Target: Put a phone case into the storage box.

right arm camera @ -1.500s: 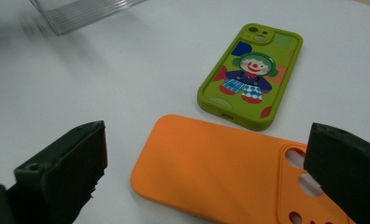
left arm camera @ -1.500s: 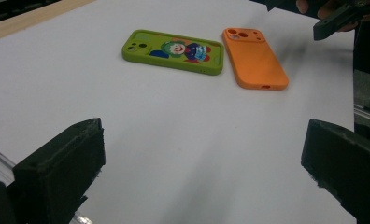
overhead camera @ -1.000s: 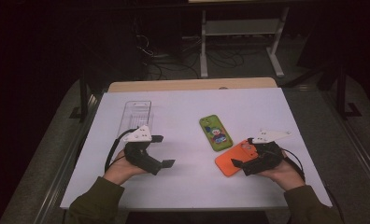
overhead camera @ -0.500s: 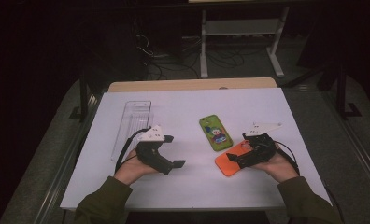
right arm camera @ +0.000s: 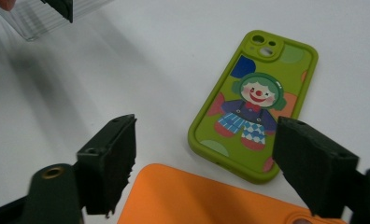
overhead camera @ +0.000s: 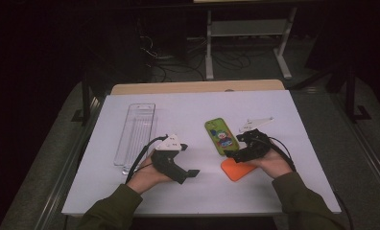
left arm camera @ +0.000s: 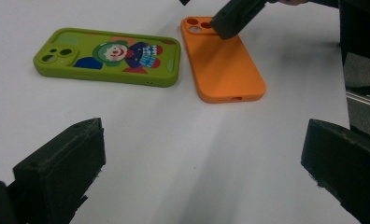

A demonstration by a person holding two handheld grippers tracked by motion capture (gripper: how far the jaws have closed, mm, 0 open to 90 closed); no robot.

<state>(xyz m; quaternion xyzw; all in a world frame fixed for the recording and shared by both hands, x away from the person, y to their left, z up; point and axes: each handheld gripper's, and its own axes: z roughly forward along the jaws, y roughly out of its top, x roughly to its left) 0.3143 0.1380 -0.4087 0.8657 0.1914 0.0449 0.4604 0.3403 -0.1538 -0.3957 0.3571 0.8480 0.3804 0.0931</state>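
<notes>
From up high you get the whole layout: white worktop (overhead camera: 274, 110), a clear plastic tray (overhead camera: 136, 130) off to the left, the green clown phone case (overhead camera: 219, 136) near the middle and the orange phone case (overhead camera: 237, 168) just below and right of it. The left tool (overhead camera: 190, 173) sits low on the worktop, well apart from both cases. The right tool (overhead camera: 232, 154) hangs right over the orange case's top end.

The left gripper view shows what that angle can't: its jaws spread wide with only bare worktop between them, the green case (left arm camera: 109, 56) and orange case (left arm camera: 223, 58) lying flat side by side, close but not touching, and the other tool's tip over the orange one's camera cutout.

The right gripper view has its jaws wide open too, gripping nothing, orange case (right arm camera: 202, 198) directly beneath, the clown print (right arm camera: 253, 105) sharp, and a tray corner (right arm camera: 38, 18) top left.
</notes>
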